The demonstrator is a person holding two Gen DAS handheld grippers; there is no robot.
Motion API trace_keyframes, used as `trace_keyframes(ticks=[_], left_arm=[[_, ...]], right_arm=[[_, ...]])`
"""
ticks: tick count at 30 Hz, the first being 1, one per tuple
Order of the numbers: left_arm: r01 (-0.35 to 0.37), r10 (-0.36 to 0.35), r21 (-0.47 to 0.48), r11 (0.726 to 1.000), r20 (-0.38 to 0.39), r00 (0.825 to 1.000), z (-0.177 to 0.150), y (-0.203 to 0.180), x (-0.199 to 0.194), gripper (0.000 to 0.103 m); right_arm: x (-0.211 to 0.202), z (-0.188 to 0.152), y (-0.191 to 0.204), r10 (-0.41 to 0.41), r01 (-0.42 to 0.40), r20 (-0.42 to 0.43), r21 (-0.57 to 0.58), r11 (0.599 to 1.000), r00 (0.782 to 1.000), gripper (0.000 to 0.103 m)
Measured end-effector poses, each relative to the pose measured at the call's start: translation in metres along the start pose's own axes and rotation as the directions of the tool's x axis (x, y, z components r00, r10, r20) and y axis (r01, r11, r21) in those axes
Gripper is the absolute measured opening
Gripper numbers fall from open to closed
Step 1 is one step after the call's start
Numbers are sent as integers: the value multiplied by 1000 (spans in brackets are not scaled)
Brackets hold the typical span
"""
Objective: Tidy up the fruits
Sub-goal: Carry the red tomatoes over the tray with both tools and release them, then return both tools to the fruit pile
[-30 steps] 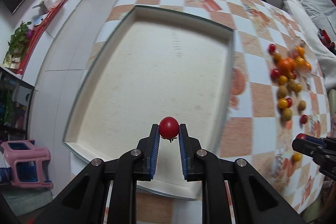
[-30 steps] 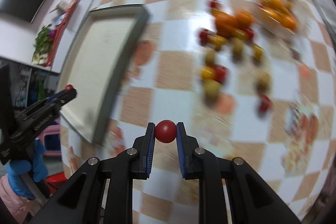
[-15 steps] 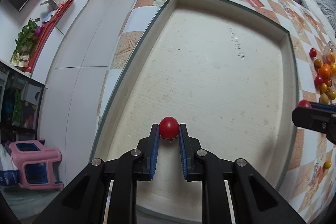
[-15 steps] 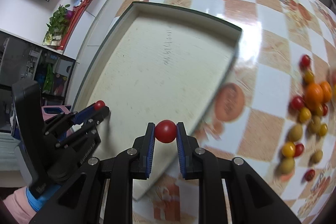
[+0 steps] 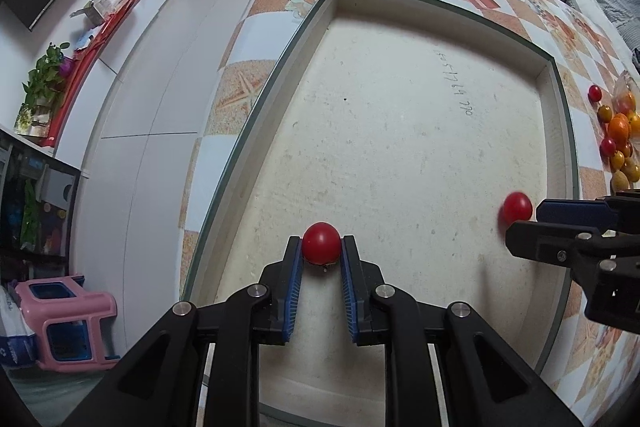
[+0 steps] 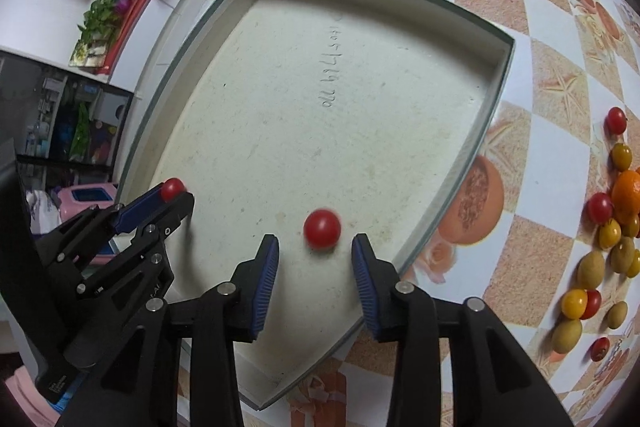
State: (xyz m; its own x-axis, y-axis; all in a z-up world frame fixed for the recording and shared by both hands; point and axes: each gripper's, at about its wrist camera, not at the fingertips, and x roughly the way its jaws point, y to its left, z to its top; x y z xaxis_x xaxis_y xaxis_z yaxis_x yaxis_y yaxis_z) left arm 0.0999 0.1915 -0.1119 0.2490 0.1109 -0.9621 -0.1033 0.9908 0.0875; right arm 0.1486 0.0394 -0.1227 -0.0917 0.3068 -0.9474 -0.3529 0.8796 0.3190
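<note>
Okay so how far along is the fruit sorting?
Early. One red tomato lies loose in the tray in front of the open right hand-held gripper. The left hand-held gripper holds a second tomato over the tray. The fruit pile remains on the table.

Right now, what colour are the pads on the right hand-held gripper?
Blue, ribbed pads on black fingers of the right hand-held gripper; clearest in the right wrist view.

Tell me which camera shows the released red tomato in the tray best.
The right wrist view: the released tomato sits near the middle, slightly blurred, between the open right gripper fingers, over the tray floor. The left wrist view shows it only near the right edge, blurred, beside the right gripper's fingertips.
</note>
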Motion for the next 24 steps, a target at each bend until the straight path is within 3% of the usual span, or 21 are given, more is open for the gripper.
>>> trace_keyframes(ticks=[17, 19, 23, 24], left_arm=[[17, -20, -34, 999, -97, 995, -95, -9, -24, 21], [23, -28, -43, 999, -112, 993, -104, -12, -27, 21], [35, -41, -44, 998, -135, 990, -112, -21, -32, 21], [35, -40, -43, 998, -136, 990, -112, -22, -34, 21]], right_arm=[[-4, -62, 4, 2, -8, -58, -102, 995, 998, 42], [-4, -68, 6, 6, -13, -61, -105, 994, 998, 47], [-12, -73, 17, 15, -19, -30, -122, 992, 999, 87], [-17, -73, 20, 16, -17, -10, -127, 992, 1000, 87]])
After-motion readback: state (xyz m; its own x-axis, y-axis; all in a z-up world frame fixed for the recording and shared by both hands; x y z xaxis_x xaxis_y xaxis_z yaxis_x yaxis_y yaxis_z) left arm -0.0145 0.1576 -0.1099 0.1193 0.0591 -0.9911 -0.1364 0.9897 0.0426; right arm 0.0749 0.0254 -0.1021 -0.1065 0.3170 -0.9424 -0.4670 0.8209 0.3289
